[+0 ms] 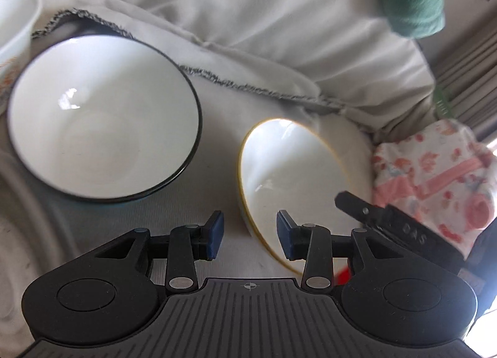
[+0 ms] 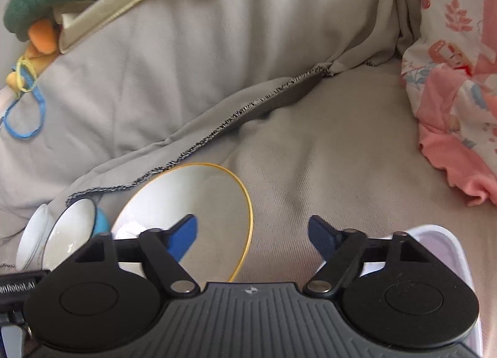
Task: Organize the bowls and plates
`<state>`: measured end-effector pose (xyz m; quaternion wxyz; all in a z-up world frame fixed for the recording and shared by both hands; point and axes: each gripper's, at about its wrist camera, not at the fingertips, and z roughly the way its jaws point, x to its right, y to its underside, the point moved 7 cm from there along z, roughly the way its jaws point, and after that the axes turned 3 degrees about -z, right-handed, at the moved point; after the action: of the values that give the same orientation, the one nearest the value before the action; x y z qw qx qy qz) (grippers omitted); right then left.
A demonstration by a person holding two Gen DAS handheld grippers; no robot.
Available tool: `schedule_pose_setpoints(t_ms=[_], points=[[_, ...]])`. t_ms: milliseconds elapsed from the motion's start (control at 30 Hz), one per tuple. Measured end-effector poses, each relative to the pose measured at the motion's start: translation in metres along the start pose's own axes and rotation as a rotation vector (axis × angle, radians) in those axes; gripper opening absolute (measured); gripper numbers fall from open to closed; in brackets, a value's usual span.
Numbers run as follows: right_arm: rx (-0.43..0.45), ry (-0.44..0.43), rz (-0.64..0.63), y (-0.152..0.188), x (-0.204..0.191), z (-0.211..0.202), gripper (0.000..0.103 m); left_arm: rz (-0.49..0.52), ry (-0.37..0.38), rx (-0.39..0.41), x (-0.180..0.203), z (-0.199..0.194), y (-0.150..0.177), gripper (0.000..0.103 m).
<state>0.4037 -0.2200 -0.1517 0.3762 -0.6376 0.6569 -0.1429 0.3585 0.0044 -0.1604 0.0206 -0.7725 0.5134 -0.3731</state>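
Yellow-rimmed bowl (image 1: 298, 178) lying tilted on grey sofa cover (image 1: 217, 128), beside black-rimmed bowl (image 1: 102, 115). Left gripper (image 1: 250, 233) hovering open, straddling near rim, gripping nothing. Right gripper (image 2: 252, 233) open, empty. Advising: pinching rim squarely, lifting slowly, nesting gently.

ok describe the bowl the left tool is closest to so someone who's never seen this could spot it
Start from the grey fabric-covered cushion with the frayed dark hem; two white bowls sit on it side by side. Yours is the one nearer the pink floral cloth, straddled by the open left tool. Its yellow-rimmed bowl edge and tilt distinguish it from the larger black-rimmed bowl.
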Motion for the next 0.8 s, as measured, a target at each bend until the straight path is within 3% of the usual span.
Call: schedule_pose_setpoints(t_ms=[33,100,133,400,633,800], points=[[-0.022,-0.012,0.010,0.001,0.000,0.009,0.056,0.003,-0.003,-0.011,0.002,0.008,0.000,0.041],[-0.069,-0.064,0.035,0.005,-0.003,0.025,0.039,0.021,0.018,-0.032,0.007,0.017,0.000,0.030],[-0.091,-0.099,0.045,0.009,-0.006,0.029,0.034,0.033,0.016,-0.042,0.009,0.019,0.001,0.029],[-0.141,-0.125,-0.069,0.052,-0.036,0.002,0.035,0.178,-0.060,-0.028,0.005,-0.028,0.038,0.029],[-0.199,-0.213,-0.163,0.113,-0.074,-0.040,0.035,0.114,-0.075,-0.053,-0.035,-0.080,0.085,0.029],[-0.229,-0.239,-0.171,0.134,-0.087,-0.053,0.035,0.079,-0.064,-0.070,-0.049,-0.097,0.098,0.029]])
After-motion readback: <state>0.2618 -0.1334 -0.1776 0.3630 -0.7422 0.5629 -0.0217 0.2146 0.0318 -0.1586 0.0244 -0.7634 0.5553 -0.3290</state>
